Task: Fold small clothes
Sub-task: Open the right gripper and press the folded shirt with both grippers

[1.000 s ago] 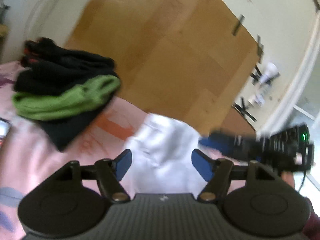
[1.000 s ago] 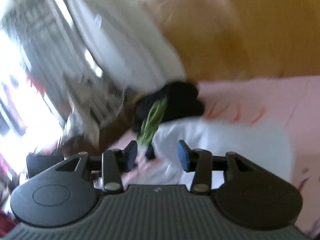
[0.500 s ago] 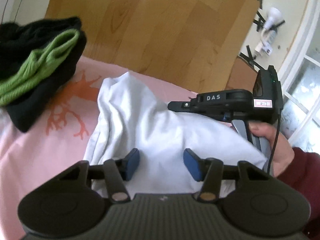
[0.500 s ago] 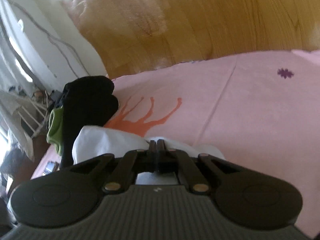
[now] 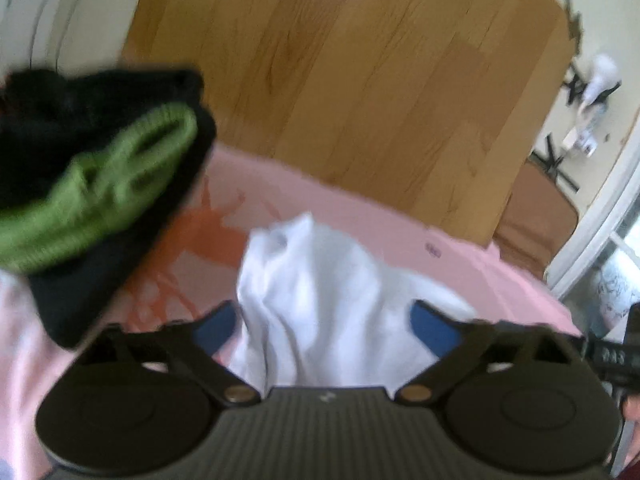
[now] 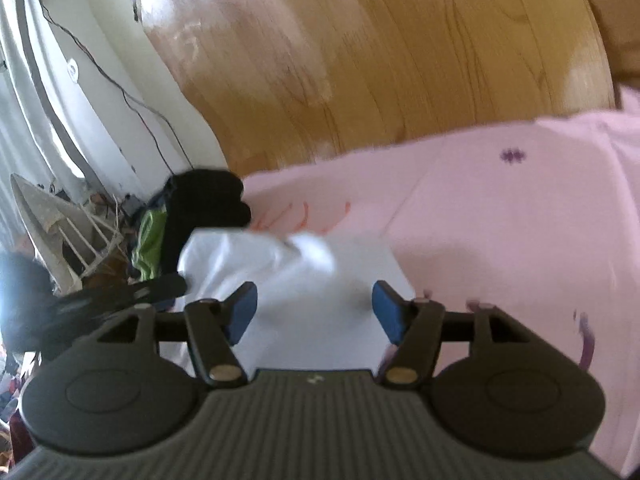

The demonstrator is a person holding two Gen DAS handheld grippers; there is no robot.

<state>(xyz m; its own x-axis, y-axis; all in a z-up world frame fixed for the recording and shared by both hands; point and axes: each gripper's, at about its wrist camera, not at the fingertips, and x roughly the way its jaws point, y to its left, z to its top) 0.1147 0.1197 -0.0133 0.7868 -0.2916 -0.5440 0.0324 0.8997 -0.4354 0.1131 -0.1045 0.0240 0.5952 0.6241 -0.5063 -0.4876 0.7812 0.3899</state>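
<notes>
A white garment (image 5: 320, 296) lies crumpled on the pink sheet (image 5: 360, 216); it also shows in the right wrist view (image 6: 304, 280). My left gripper (image 5: 328, 328) is open, its blue pads (image 5: 212, 326) on either side of the cloth. My right gripper (image 6: 314, 312) is open just above the white garment, holding nothing. A pile of folded black and green clothes (image 5: 92, 184) sits to the left of the garment, and appears in the right wrist view (image 6: 188, 216).
The pink sheet (image 6: 500, 240) ends at an edge with wooden floor (image 5: 360, 80) beyond. A drying rack and clutter (image 6: 72, 232) stand at the left by the wall. Part of the right gripper (image 5: 616, 356) shows at the left view's right edge.
My right gripper, shut on the white garment half a second ago, has opened and let it go. My left gripper has opened wider. The garment has bunched up.
</notes>
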